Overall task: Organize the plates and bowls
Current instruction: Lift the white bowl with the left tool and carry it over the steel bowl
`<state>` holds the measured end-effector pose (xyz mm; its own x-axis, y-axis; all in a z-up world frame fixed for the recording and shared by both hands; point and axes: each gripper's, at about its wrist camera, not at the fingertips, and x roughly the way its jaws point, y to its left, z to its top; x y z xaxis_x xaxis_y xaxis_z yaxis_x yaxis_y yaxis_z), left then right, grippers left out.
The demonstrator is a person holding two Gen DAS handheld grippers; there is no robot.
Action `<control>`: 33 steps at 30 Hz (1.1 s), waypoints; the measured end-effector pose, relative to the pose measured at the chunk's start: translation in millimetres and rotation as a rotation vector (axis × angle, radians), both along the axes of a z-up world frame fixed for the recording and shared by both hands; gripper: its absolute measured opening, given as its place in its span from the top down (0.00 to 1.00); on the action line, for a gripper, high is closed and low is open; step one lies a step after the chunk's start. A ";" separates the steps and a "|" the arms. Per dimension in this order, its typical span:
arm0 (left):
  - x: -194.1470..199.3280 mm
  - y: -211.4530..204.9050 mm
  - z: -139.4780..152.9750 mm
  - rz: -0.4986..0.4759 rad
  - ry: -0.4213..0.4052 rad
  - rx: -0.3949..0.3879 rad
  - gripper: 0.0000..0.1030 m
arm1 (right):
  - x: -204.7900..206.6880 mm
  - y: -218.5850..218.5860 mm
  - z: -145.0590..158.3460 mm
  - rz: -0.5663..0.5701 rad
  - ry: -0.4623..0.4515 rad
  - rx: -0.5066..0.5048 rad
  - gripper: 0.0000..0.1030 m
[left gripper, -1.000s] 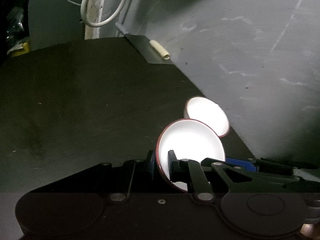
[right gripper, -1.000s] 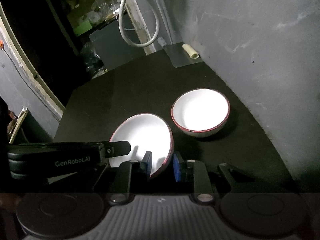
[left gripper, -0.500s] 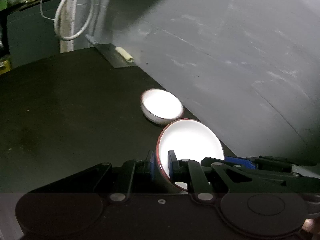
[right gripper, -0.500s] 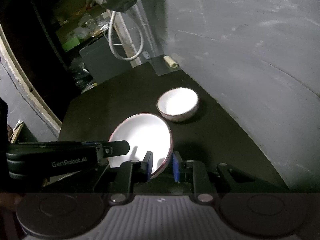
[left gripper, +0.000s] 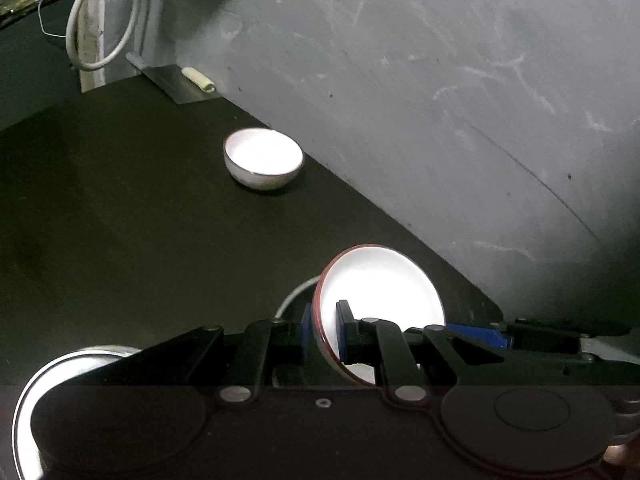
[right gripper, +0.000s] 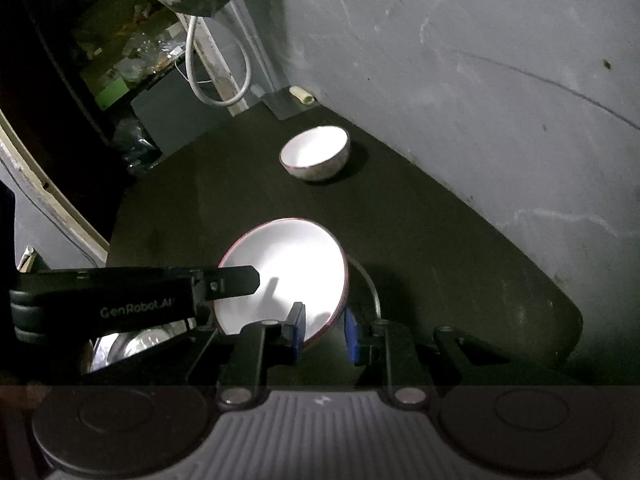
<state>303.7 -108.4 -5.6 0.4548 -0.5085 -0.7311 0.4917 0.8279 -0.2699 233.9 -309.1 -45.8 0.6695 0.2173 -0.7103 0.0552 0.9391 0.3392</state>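
Both grippers pinch one red-rimmed white bowl (right gripper: pixel 284 272) by opposite rim edges: the right gripper (right gripper: pixel 322 334) at its five o'clock, the left gripper (left gripper: pixel 322 332) opposite, likely to steady it. Farther, at twelve o'clock, a second bowl (right gripper: pixel 315 154) sits near the grey wall (right gripper: pixel 480 100).

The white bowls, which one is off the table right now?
The red-rimmed bowl, gripped at opposite rims by the left gripper and right gripper. The other bowl sits near the wall.
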 end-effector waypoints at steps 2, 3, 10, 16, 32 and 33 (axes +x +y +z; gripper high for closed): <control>-2.3 -0.6 -2.0 -0.006 0.006 0.006 0.86 | -2.8 0.6 -1.7 -0.004 0.006 0.000 0.77; -3.2 -0.5 -3.1 -0.008 0.009 0.008 0.86 | -3.5 0.8 -2.3 -0.006 0.009 0.000 0.77; -5.0 0.9 -9.7 -0.011 0.032 0.035 0.86 | -4.1 5.3 -6.3 0.002 0.028 -0.002 0.77; -4.1 2.8 -12.9 -0.005 0.053 0.056 0.86 | -1.2 9.7 -9.3 0.017 0.049 -0.007 0.77; 5.6 -0.3 -17.3 -0.010 0.082 0.081 0.84 | 7.1 9.7 -11.6 0.027 0.077 -0.025 0.77; 6.0 -0.7 -17.4 -0.010 0.083 0.081 0.84 | 7.0 9.5 -11.5 0.027 0.078 -0.024 0.77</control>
